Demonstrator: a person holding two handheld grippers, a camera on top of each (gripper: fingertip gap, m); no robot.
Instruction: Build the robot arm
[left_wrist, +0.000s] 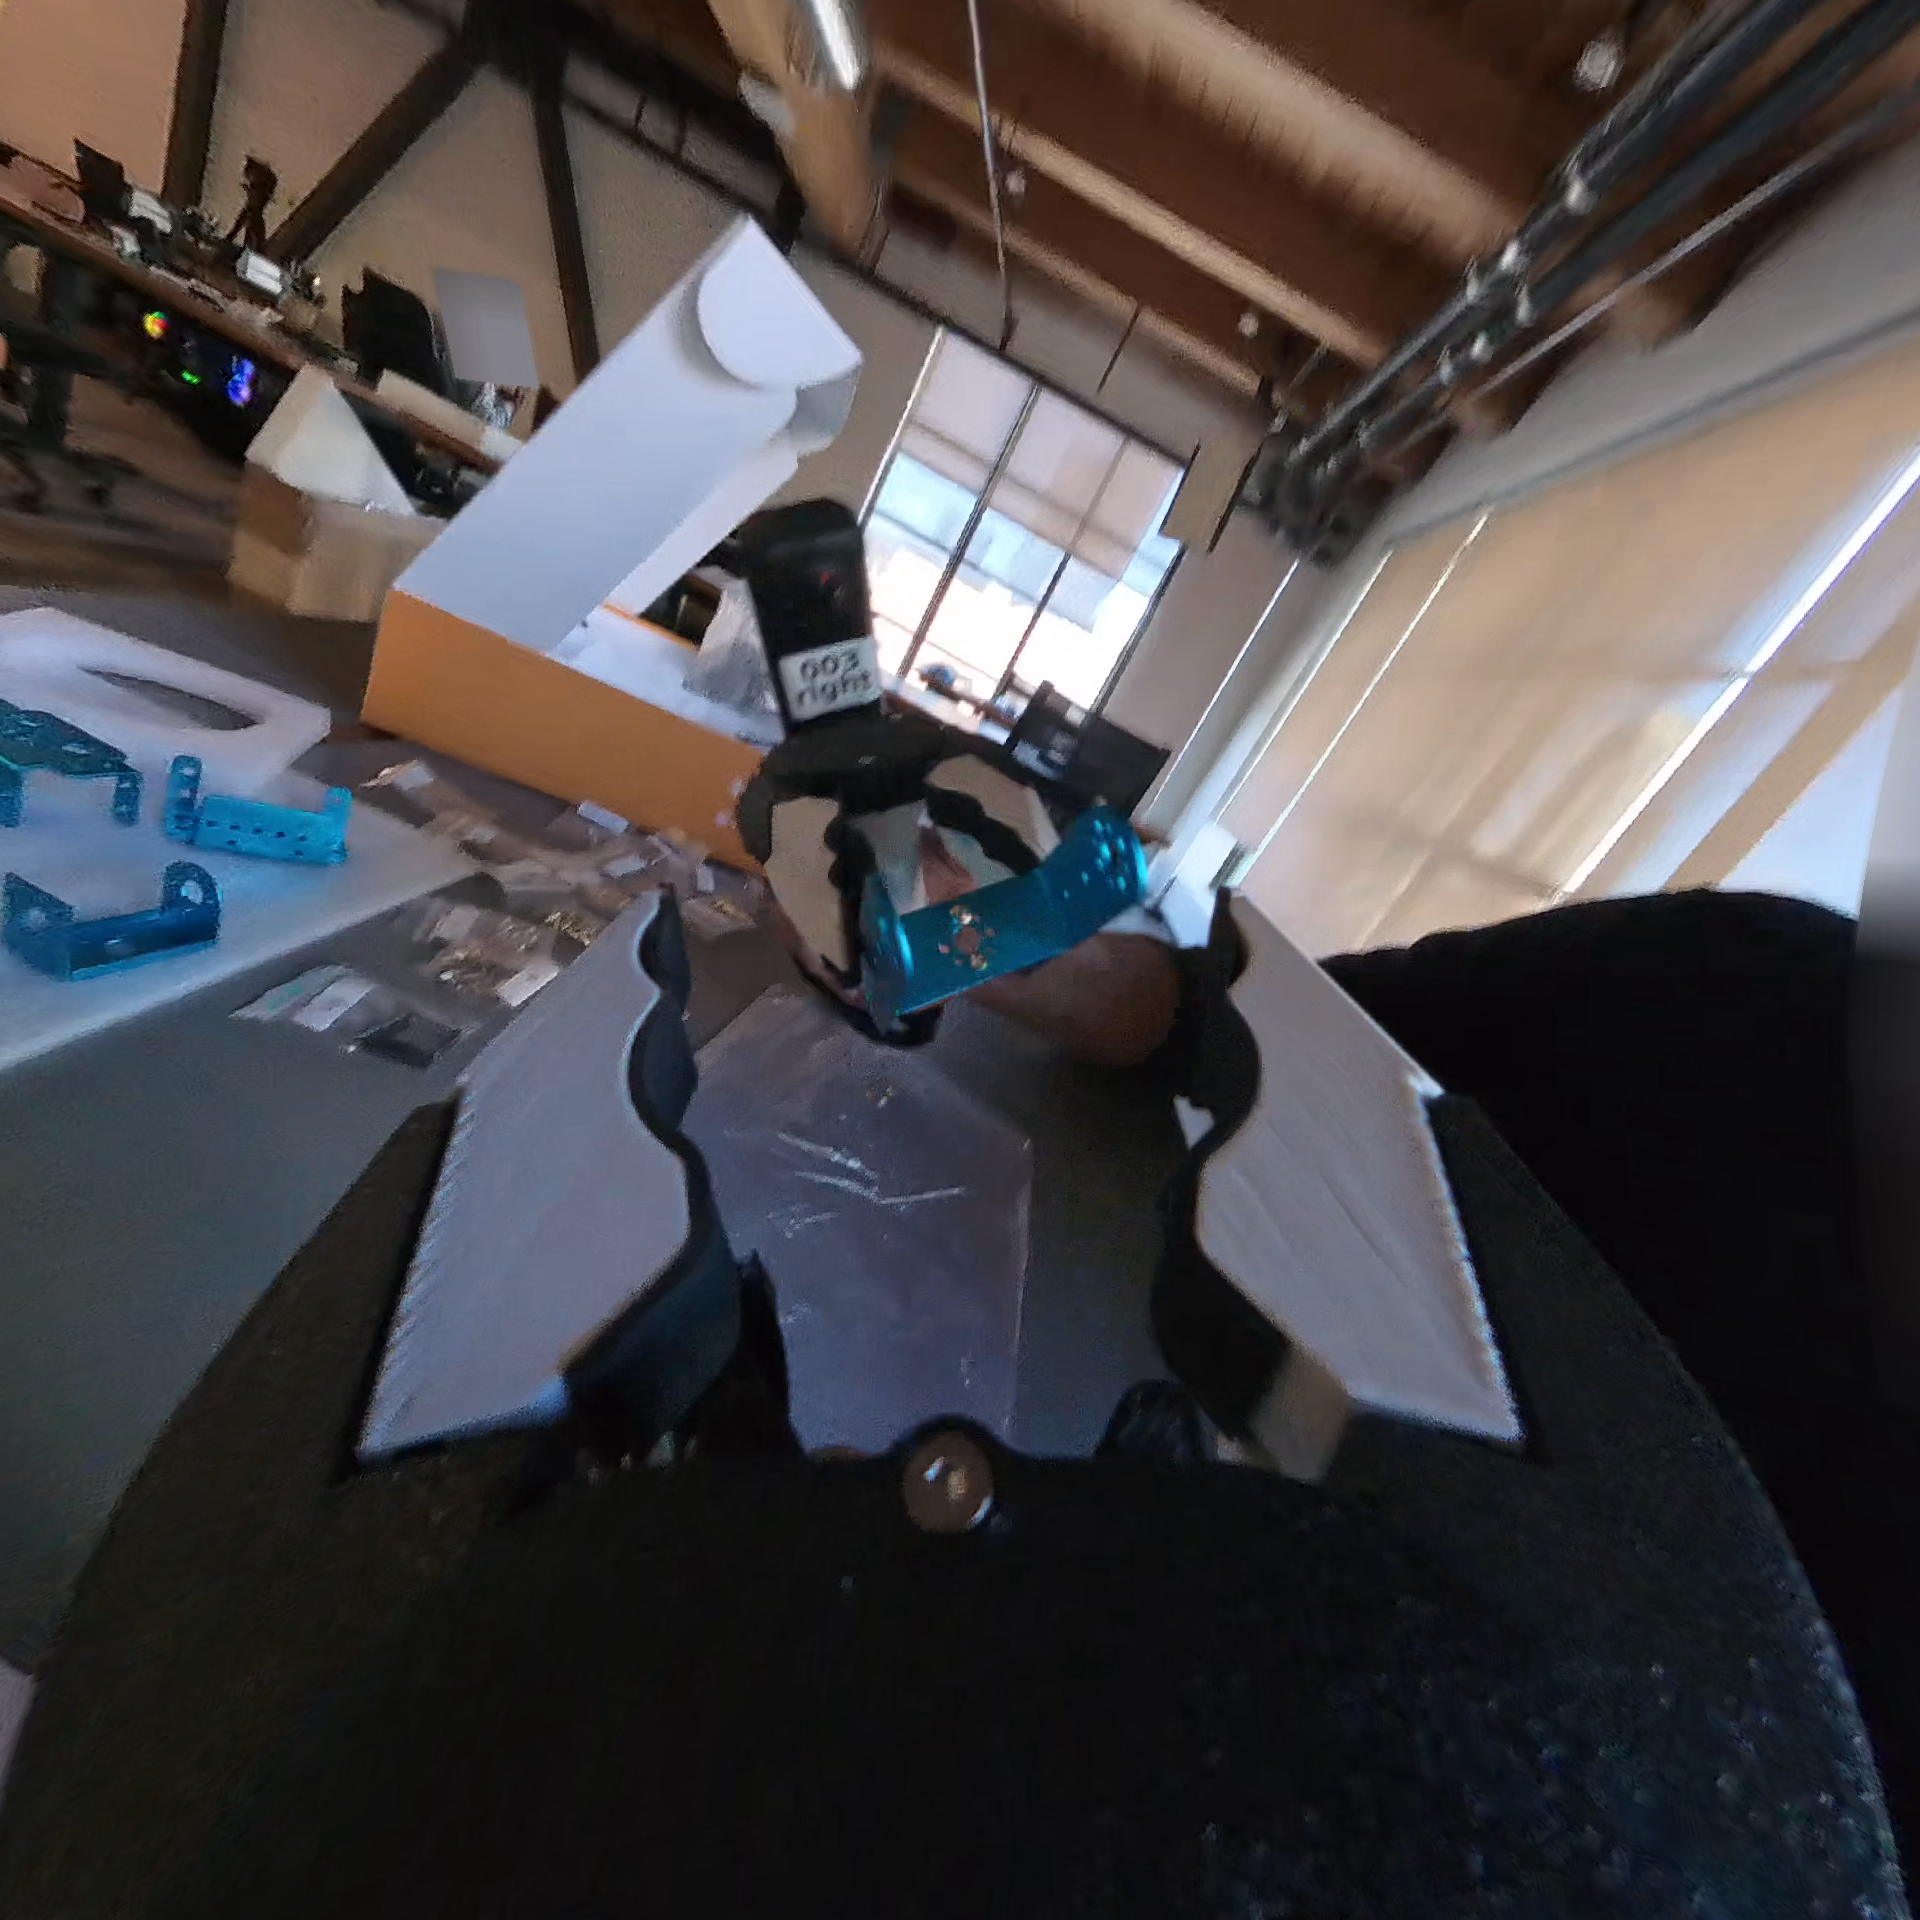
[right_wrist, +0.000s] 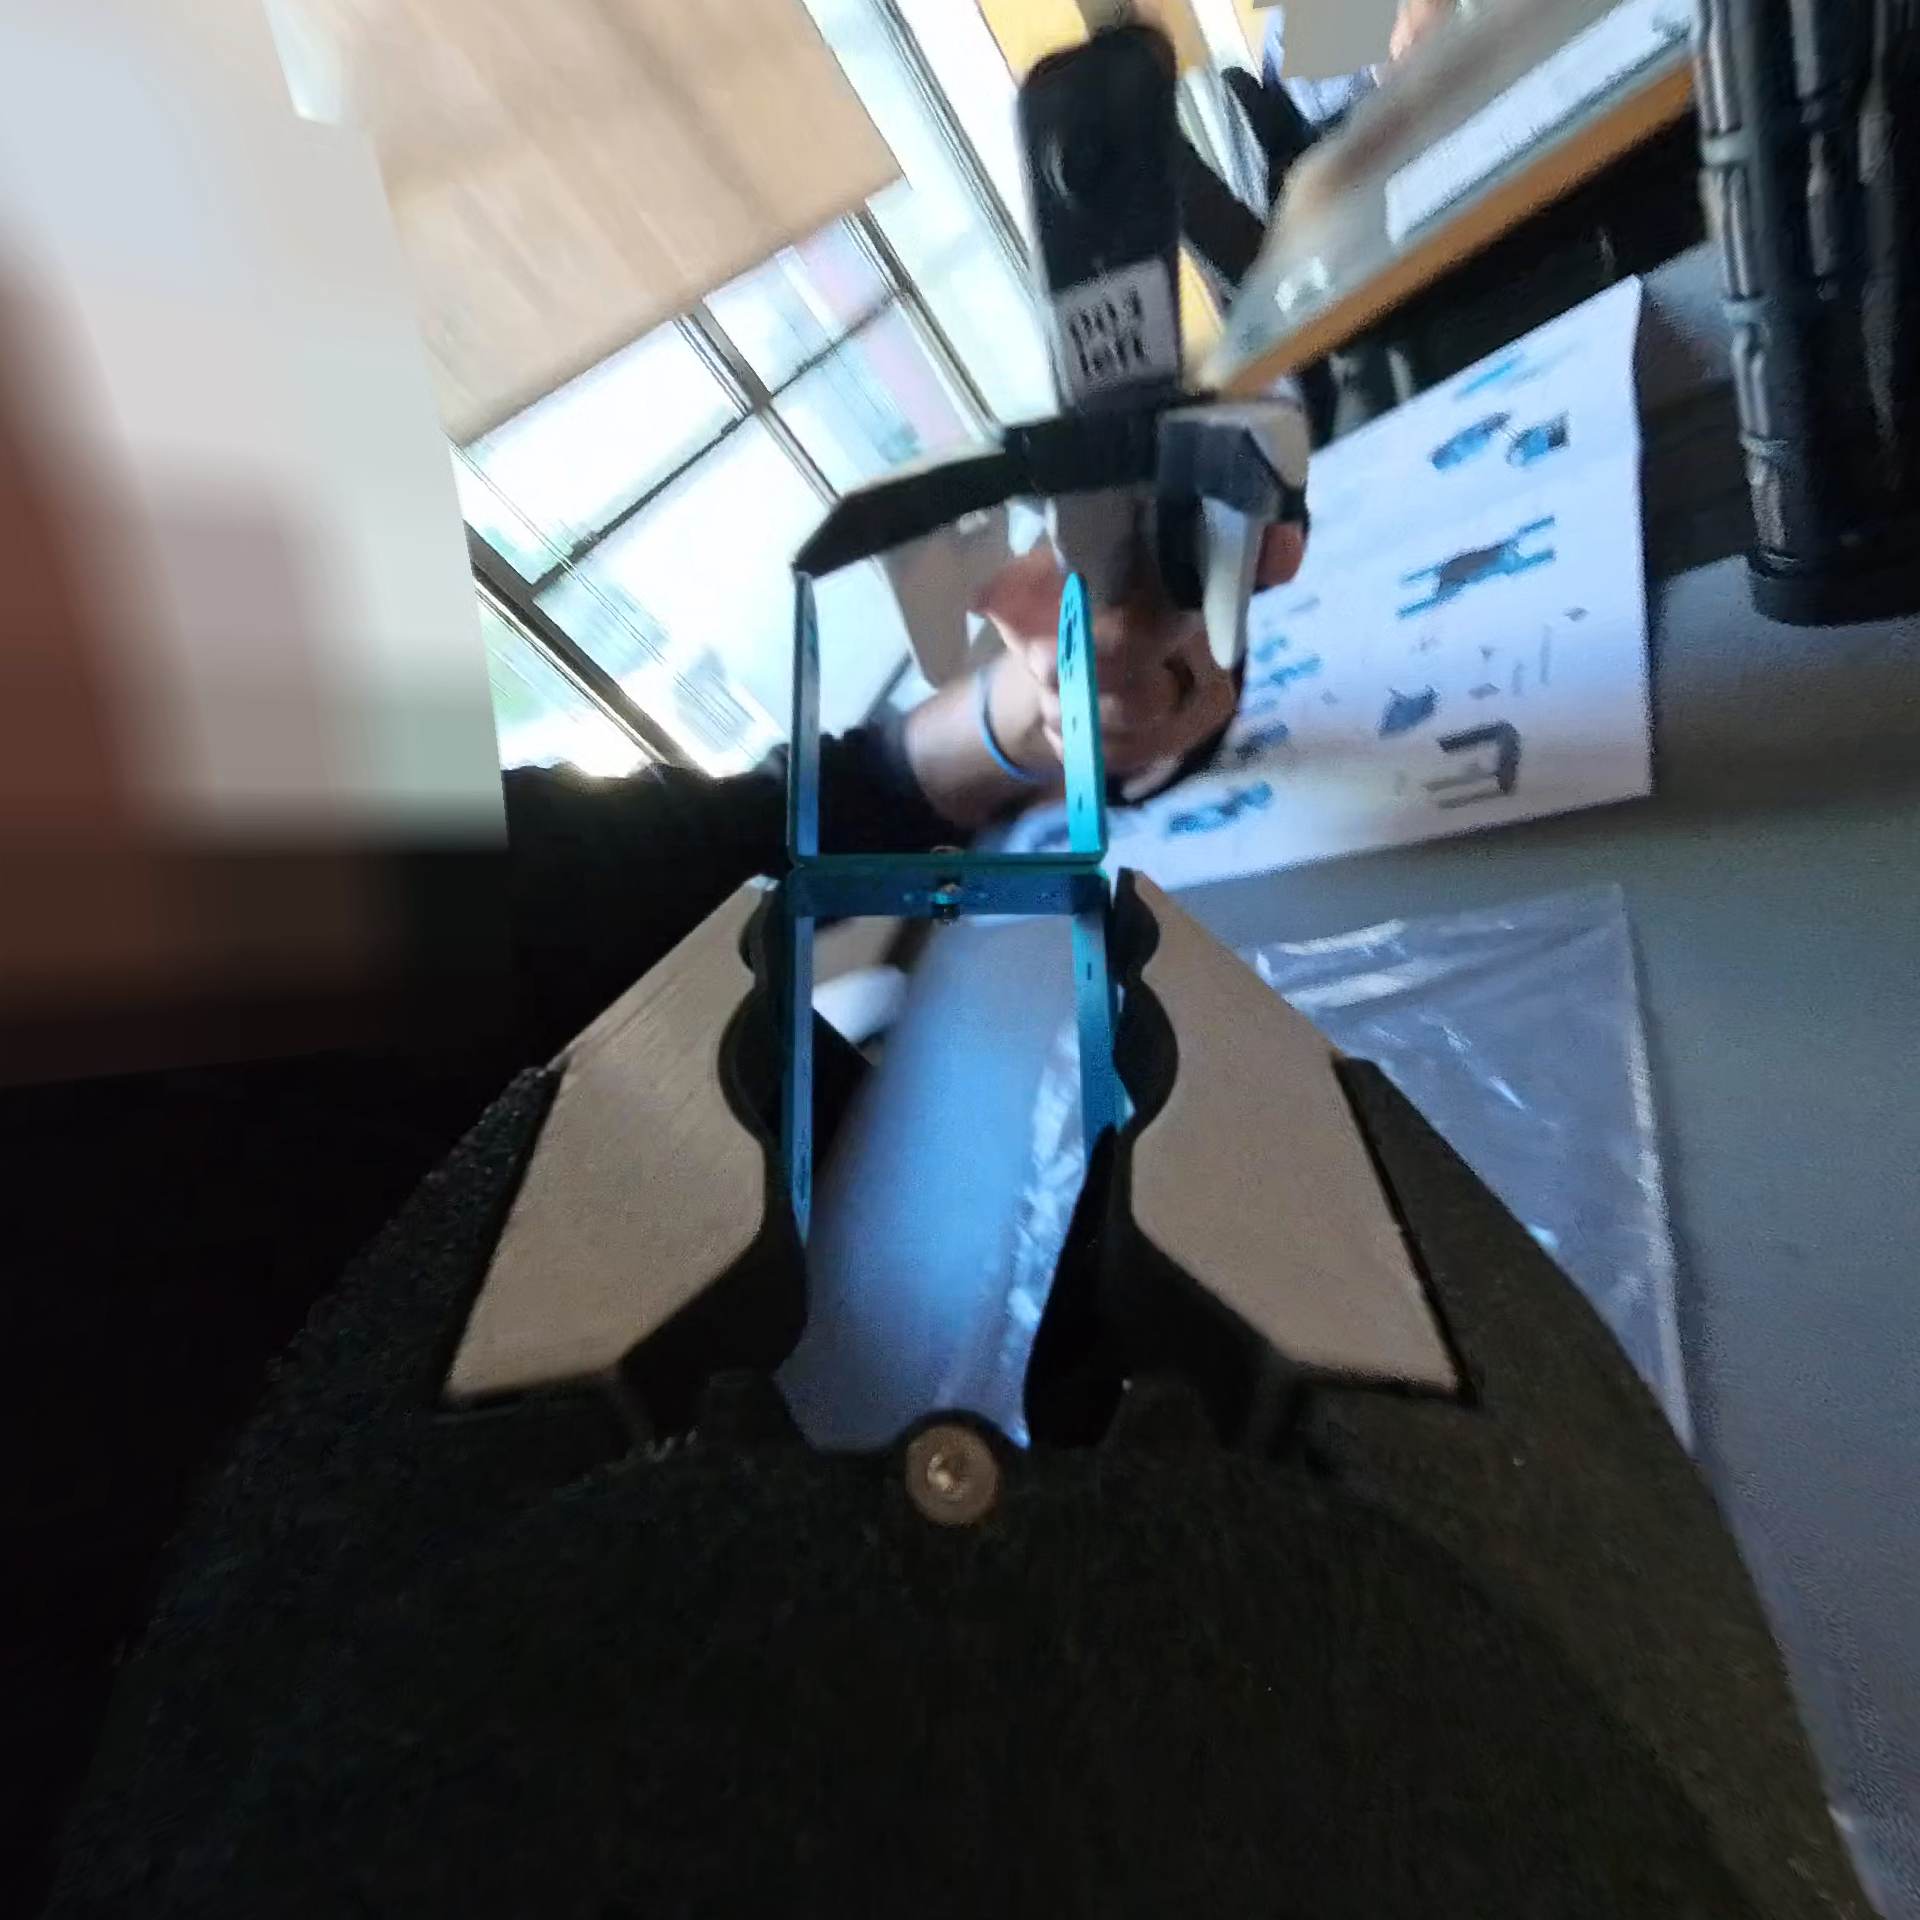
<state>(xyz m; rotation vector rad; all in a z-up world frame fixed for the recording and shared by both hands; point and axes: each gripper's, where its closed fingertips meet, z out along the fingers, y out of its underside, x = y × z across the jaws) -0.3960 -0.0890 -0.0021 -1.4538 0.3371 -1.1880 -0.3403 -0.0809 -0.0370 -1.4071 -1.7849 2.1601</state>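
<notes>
Right gripper (right_wrist: 940, 914) pinching blue bracket assy (right_wrist: 940, 894) by both side flanges, cross plate at fingertips, upper flanges sticking fwd past tips, long axis along fingers. Left gripper (left_wrist: 935, 935) spread wide, nothing between fingers, clear plastic bag (left_wrist: 862, 1164) on table under gap. Same bracket assy just ahead of left tips, held up off table, so right far nearer. Farther left: loose blue brackets (left_wrist: 260, 821) on white sheet, white foam tray (left_wrist: 156, 675), open orange-white box (left_wrist: 561, 707). Room open between grippers; instruction sheet (right_wrist: 1455, 675) beyond.
</notes>
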